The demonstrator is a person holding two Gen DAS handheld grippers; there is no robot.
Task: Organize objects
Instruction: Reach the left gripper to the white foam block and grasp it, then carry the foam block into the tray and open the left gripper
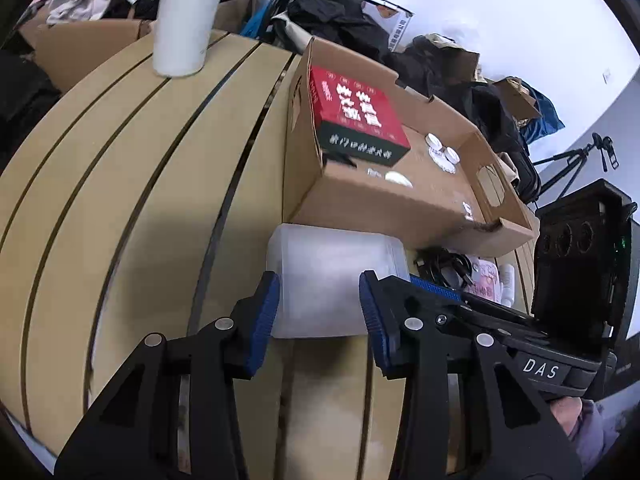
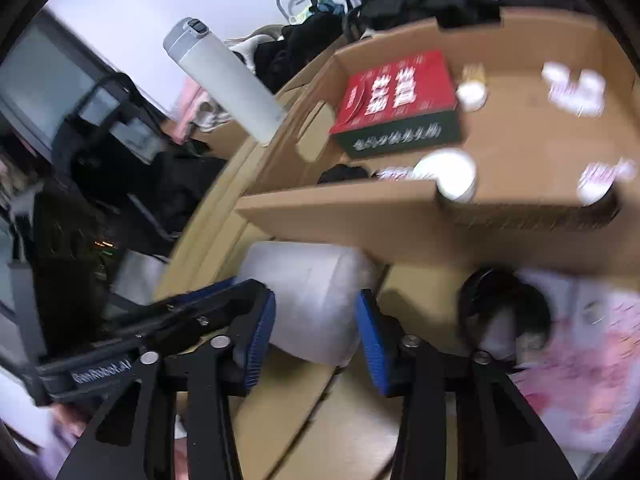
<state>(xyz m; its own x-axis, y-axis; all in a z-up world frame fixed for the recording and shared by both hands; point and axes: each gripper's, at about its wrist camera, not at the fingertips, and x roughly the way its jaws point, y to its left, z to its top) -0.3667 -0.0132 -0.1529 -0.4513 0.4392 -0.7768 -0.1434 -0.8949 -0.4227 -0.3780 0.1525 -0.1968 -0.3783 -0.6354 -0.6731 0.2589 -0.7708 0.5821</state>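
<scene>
— Since the table [image 1: 120, 184] is the biggest thing, start there: what lies on it?

— Tan slats with dark gaps. A low cardboard tray [image 1: 384, 204] sits on it, and a white flask [image 1: 188, 12] stands upright near the table's far edge, well apart from both grippers.

— And inside the tray?

— A red box [image 1: 358, 114] with a dark side panel lies flat in one corner. A few small white cups [image 1: 442, 154] sit near the middle of the tray floor; the right wrist view is too blurred to tell more about them.

— Where is the jug?

— The translucent white jug [image 1: 332, 280] lies on its side on the table, touching the tray's near wall. In front of the tray, beside the jug, there is a black cable [image 1: 444, 266] and a pink packet [image 1: 486, 284].

— How do the grippers stand to it?

— Both are at it. The left gripper [image 1: 318, 316] straddles the jug's near end, one blue pad on each flank. The right gripper [image 2: 316, 330] frames the jug in the same way.

— Clamped?

— The left pads look pressed against it, so it grips the jug. On the right, one pad touches, the other shows a sliver of gap; I cannot tell if it holds.
</scene>
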